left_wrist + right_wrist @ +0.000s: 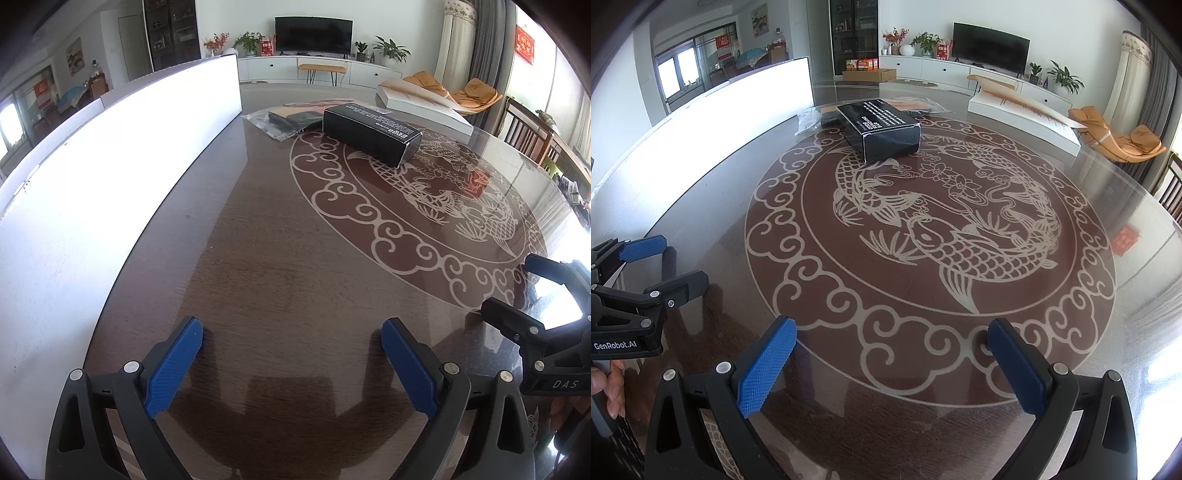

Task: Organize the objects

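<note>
Fingers, left gripper (pixel 291 332): two blue pads (pixel 173 365) spread wide over bare tabletop, nothing between them.
Fingers, right gripper (pixel 892 332): two blue pads (pixel 768 365) also spread wide, nothing between them, hanging over the scroll border of the table's pattern.
Grippers counted: two, side by side and apart; each shows at the edge of the other's wrist view.
White panel (pixel 110 155): one, standing along the table's left edge, overexposed so its surface gives no detail.
Table (pixel 701 206): one, dark wood under a glossy top, with a round fish-and-cloud design.
Plastic bag (pixel 275 122): one clear bag at the far left of the object group, holding something dark and flat; contents hard to make out, right part hidden behind the box.
Black box (pixel 882 131): one, long, with white print too small to read, lying on the far rim of the round pattern, well apart from both grippers.
Second bag (pixel 916 103): one, with orange contents, just behind the black box, mostly hidden.
White flat box (pixel 1023 118): one, at the far right of the table, apart from the black box.
Hand (pixel 609 384): fingertips only, at the left gripper's handle; the rest cut off.
</note>
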Action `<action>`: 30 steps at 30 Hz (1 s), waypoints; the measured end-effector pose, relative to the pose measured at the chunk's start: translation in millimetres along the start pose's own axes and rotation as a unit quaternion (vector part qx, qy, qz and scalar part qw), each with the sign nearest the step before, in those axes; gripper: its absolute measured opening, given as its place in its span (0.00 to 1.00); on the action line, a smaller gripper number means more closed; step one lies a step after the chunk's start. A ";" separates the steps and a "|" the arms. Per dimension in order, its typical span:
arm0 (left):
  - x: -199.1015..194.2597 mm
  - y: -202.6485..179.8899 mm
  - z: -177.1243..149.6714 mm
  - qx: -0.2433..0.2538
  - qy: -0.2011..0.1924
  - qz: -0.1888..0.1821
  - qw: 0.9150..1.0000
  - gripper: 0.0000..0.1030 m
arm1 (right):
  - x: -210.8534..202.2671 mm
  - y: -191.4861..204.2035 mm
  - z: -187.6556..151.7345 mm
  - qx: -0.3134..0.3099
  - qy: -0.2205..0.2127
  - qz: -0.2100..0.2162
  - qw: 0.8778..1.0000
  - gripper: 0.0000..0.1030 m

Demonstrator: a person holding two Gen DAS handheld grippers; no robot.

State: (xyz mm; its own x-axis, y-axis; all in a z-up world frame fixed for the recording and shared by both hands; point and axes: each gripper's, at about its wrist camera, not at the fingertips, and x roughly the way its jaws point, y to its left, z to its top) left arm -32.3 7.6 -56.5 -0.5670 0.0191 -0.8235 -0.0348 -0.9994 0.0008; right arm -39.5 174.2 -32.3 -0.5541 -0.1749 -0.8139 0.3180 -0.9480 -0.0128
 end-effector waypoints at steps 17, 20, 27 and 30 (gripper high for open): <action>1.2 4.9 0.1 -0.013 0.004 0.008 1.000 1.00 | -0.2 0.0 -0.2 0.000 0.000 0.000 1.000 1.00; 1.3 5.0 0.2 -0.012 0.004 0.008 1.000 1.00 | 3.0 -1.4 4.3 -0.005 0.012 0.004 1.000 1.00; 2.4 4.9 1.7 -0.014 0.004 0.008 1.000 1.00 | 7.9 -17.4 89.7 -0.020 -0.042 0.014 0.999 1.00; 2.5 4.9 2.0 -0.014 0.004 0.008 1.000 1.00 | 41.0 -6.8 140.6 -0.066 -0.015 0.014 0.998 1.00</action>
State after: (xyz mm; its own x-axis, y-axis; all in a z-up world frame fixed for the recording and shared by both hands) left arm -35.5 2.8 -57.4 -0.5614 0.0037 -0.8275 -0.0039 -1.0000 -0.0019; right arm -172.6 136.1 16.1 -0.5652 -0.2113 -0.7974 0.4314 -0.8996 -0.0674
